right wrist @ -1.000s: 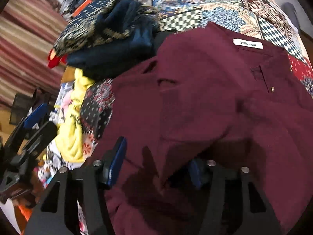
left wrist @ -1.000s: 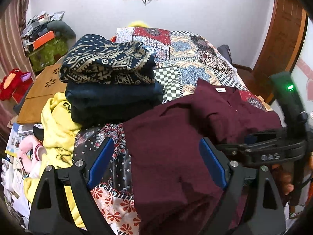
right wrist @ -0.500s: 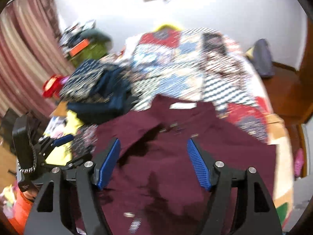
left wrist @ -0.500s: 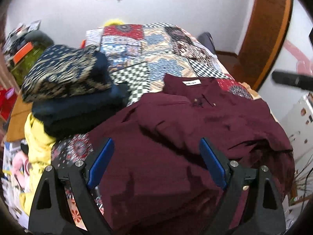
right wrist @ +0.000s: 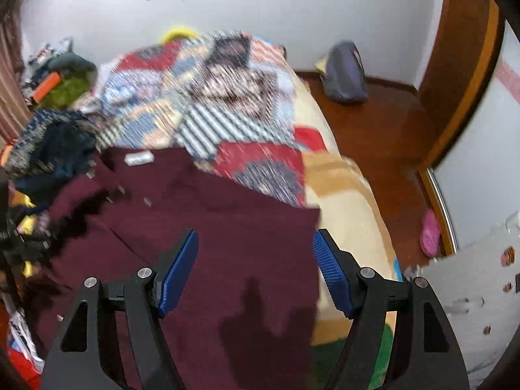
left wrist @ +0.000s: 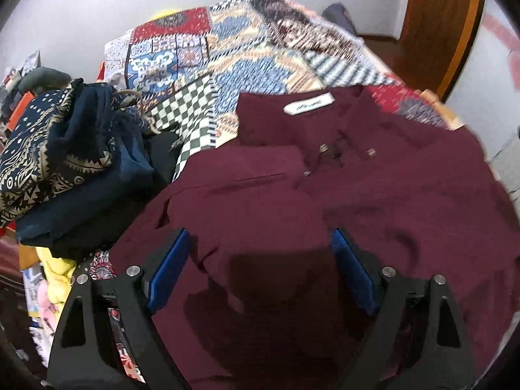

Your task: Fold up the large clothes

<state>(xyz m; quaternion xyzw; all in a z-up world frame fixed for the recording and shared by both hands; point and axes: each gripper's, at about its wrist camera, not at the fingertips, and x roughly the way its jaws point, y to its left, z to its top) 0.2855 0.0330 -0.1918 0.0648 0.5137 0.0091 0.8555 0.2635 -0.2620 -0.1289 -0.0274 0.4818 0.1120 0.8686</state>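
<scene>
Maroon shirt (left wrist: 325, 195) lies spread on the bed (left wrist: 234, 42), collar end away from the cameras, white neck label (left wrist: 308, 104) face up, button placket slightly rumpled below the collar. The bed carries a patchwork cover (right wrist: 227, 104). Shirt's right side edge runs straight near the bed's right edge, seen in the right wrist view (right wrist: 227, 227).

Left gripper (left wrist: 260, 260) hangs over the shirt's near left part, jaws wide apart, blue pads clear of the fabric, nothing held. Its shadow falls on the cloth beneath.

Right gripper (right wrist: 256, 266) is above the shirt's near right corner, jaws spread, nothing gripped; one pad over the maroon cloth, the other over the beige bed edge (right wrist: 344, 201). Frame is motion-blurred.

Left of the shirt: stack of folded clothes (left wrist: 65, 162), navy patterned piece on top, dark blue items under it, touching the shirt's left shoulder area. Yellow garment (left wrist: 55, 266) beneath the stack, at the bed's left side. Wooden floor (right wrist: 373, 123) right of the bed, with a grey bag (right wrist: 344, 71) by the wall.
</scene>
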